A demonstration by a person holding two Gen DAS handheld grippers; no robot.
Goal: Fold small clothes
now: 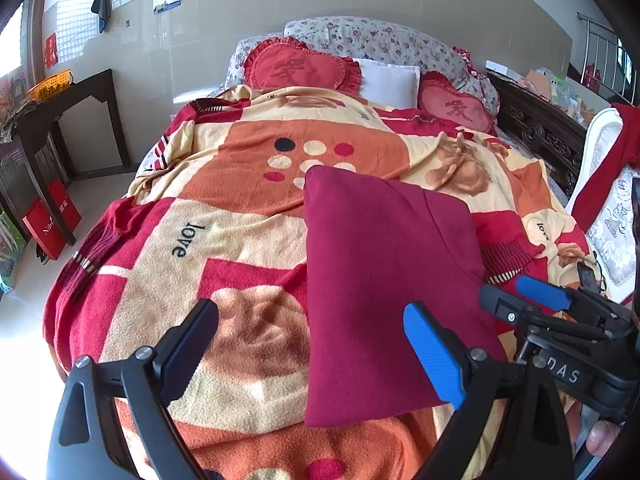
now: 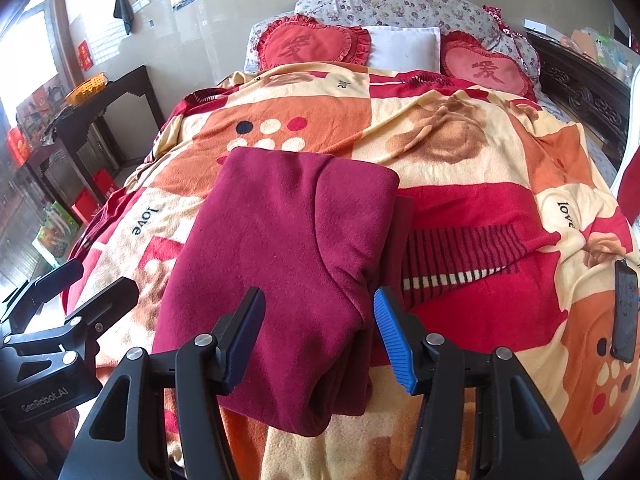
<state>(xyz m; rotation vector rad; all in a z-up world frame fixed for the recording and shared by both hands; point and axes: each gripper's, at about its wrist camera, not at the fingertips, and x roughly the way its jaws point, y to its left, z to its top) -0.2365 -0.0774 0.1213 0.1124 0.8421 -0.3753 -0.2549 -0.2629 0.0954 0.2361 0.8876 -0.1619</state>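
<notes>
A folded maroon fleece garment [image 2: 288, 264] lies mid-frame on the patterned orange-red blanket [image 2: 460, 152], apparently finished; left gripper [image 1: 310, 354] and right gripper [image 2: 320, 336] hover released, grasping nothing.

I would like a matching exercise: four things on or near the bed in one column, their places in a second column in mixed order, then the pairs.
Things:
1. maroon garment
2. phone
3. white pillow
4. orange basket

Places:
A. on the dark side table
B. between the two heart cushions
C. folded, mid-blanket, before both open grippers
D. at the blanket's right edge

Pairs: 1-C, 2-D, 3-B, 4-A
</notes>
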